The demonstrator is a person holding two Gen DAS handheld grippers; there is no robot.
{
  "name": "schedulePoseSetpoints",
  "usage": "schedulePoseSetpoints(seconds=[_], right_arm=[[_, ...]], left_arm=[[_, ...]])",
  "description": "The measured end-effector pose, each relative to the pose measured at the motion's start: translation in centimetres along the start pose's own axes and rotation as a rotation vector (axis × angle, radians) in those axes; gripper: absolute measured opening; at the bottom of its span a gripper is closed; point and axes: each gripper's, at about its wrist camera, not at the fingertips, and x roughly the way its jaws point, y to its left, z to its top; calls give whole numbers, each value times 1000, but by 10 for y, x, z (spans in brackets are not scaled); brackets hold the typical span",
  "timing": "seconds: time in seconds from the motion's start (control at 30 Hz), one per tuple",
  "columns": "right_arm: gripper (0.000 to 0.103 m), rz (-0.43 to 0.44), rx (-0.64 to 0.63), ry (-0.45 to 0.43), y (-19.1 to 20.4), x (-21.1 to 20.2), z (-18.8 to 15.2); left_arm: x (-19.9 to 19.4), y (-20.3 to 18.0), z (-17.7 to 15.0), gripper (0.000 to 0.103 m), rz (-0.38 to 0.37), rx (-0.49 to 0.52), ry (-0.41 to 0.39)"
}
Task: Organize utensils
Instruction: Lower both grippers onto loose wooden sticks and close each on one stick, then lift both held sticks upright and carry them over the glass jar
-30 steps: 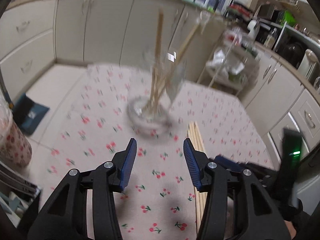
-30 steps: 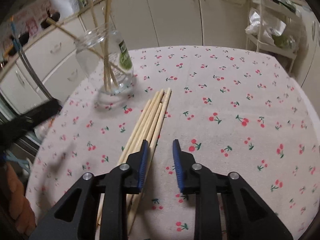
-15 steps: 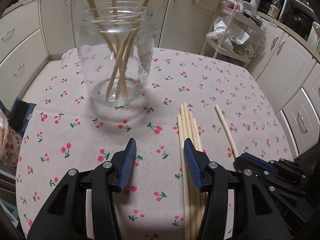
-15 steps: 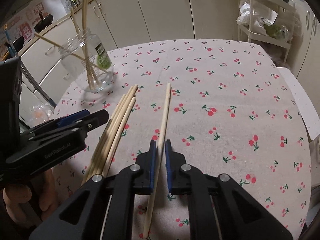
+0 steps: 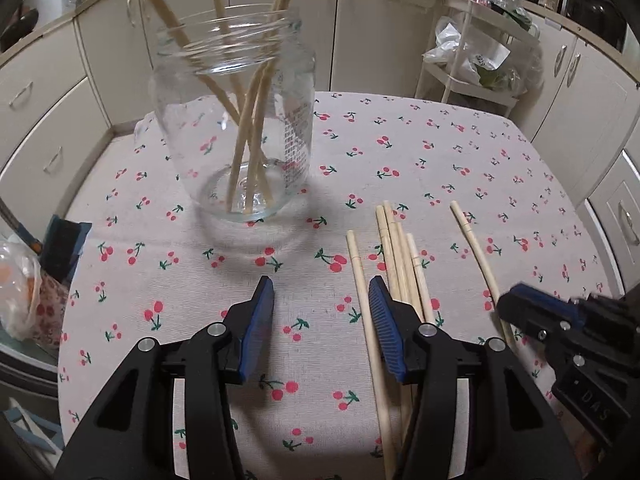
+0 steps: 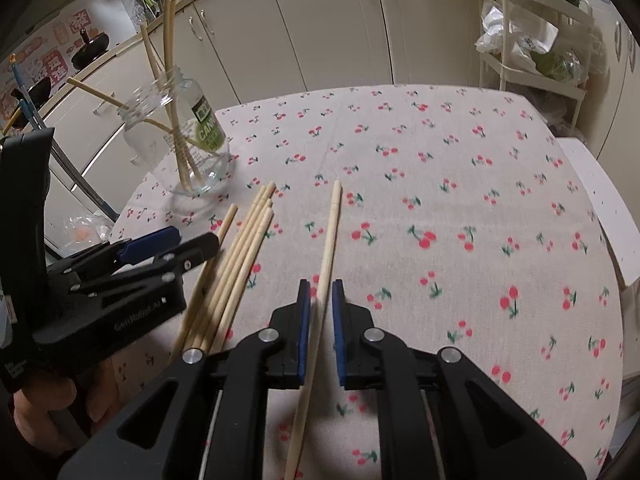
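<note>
A clear glass jar (image 5: 236, 132) stands on the cherry-print tablecloth (image 5: 400, 152) with several wooden chopsticks leaning in it; the right wrist view has the jar (image 6: 188, 152) at far left. A bundle of loose chopsticks (image 5: 400, 256) lies flat, partly under my left gripper's right finger. My left gripper (image 5: 320, 284) hangs open over bare cloth in front of the jar, holding nothing. One single chopstick (image 6: 330, 232) lies apart from the bundle (image 6: 244, 248). My right gripper (image 6: 321, 284) straddles it, jaws opening, with a gap at the right pad.
A white wire rack (image 5: 472, 76) with plastic bags stands beyond the table's far edge, before cream cabinets (image 5: 360, 20). A plastic bag (image 5: 20, 280) sits off the table's left edge. My right gripper (image 5: 520, 296) shows at the lower right of the left wrist view.
The left gripper came in closer to the jar and steadied. The right gripper shut on one chopstick, drew it right, away from the bundle, and its jaws have since parted a little.
</note>
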Motion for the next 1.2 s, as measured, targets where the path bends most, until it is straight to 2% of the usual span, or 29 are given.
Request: schedulePoseSetpoints(seconds=[0.1, 0.2, 0.27, 0.3, 0.33, 0.37, 0.6, 0.67, 0.73, 0.83, 0.87, 0.93, 1.0, 1.03, 1.1, 1.2], right_arm=[[21, -18, -11, -6, 3, 5, 10], [22, -41, -30, 5, 4, 17, 19], [22, -48, -39, 13, 3, 24, 21], [19, -55, -50, 2, 3, 25, 22], [10, -59, -56, 0, 3, 25, 21], [7, -38, -58, 12, 2, 25, 21], [7, -42, -101, 45, 9, 23, 17], [8, -49, -110, 55, 11, 26, 22], [16, -47, -121, 62, 13, 29, 24], [17, -72, -177, 73, 20, 32, 26], [16, -75, -189, 75, 22, 32, 25], [6, -54, -198, 84, 23, 32, 25], [6, -46, -184, 81, 22, 31, 24], [6, -10, -137, 78, 17, 27, 22], [6, 44, -68, 60, 11, 19, 21], [6, 181, 79, -39, -3, -6, 18]], left_arm=[[6, -6, 6, 48, 27, 20, 7], [9, -8, 9, 45, 29, 33, 12], [8, -8, 10, 22, 19, 45, 13], [7, -8, 11, 18, 13, 51, 18], [7, -6, 11, 9, -1, 53, 26], [6, -4, 11, 7, -11, 54, 33], [3, 15, 10, 6, -109, 38, 117], [5, 18, 12, 7, -107, 33, 128], [6, 16, 14, 7, -98, 43, 128], [8, 10, 15, 8, -72, 69, 121], [8, 8, 15, 8, -64, 78, 119], [6, 7, 14, 7, -58, 95, 115], [4, 10, 14, 5, -76, 82, 120], [1, 15, 13, 5, -88, 59, 121], [-13, 23, 10, 5, -124, 25, 76], [-54, 43, 7, 5, -202, -25, -70]])
